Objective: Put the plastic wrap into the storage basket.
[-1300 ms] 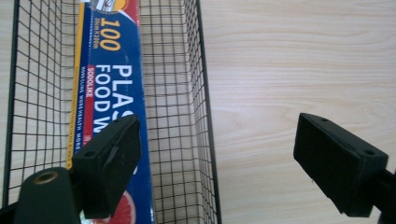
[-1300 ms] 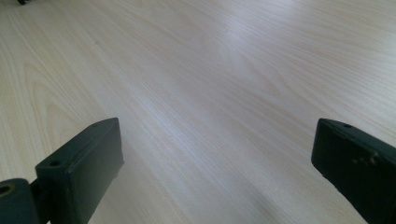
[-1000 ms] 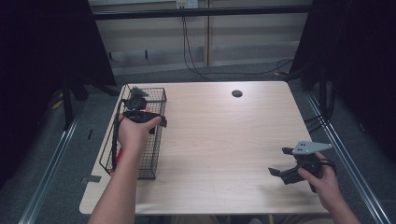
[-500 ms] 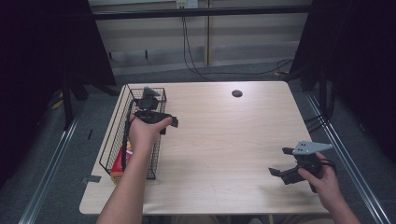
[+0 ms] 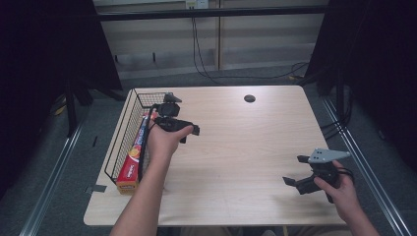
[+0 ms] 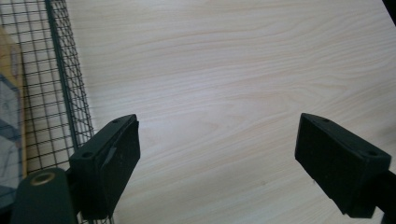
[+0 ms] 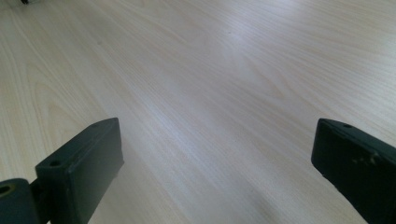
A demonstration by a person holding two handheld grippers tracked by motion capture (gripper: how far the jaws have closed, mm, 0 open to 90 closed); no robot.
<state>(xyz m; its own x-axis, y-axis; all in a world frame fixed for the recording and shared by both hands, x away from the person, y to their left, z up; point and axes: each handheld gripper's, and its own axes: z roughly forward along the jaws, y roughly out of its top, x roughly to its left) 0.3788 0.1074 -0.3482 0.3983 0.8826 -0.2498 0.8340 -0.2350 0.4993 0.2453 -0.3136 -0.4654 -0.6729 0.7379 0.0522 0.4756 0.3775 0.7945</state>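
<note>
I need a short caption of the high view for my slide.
Left gripper, jaws open and empty, beside a wire basket holding a long red box; right gripper open over the wooden table.

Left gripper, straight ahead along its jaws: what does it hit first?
Probably just bare table. The left gripper is open with nothing between its jaws, and they point at plain wood. The wire basket sits off to one side of that line, holding a long box. Depth is unclear.
</note>
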